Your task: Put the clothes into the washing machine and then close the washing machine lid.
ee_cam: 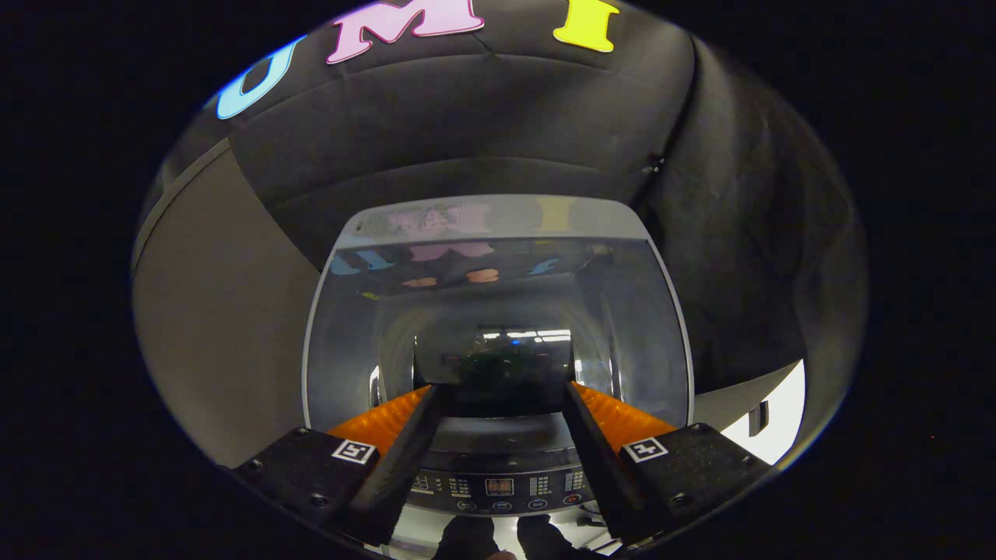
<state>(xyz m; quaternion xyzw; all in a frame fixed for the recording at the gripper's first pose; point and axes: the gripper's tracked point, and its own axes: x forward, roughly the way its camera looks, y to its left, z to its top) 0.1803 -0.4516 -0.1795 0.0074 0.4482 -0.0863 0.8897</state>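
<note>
fingers (502, 400) spread wide (nothing held) | above washing machine lid (498, 311), closed

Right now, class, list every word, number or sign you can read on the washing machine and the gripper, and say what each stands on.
Nothing here can be read for certain.
Control panel: rows of small print and a lit display, too small and blurred to read.
Washing machine lid: a sticker at its far edge, blurred.
Gripper: square black-and-white marker patterns, no words; its fingers stand open, nothing between them.
</note>
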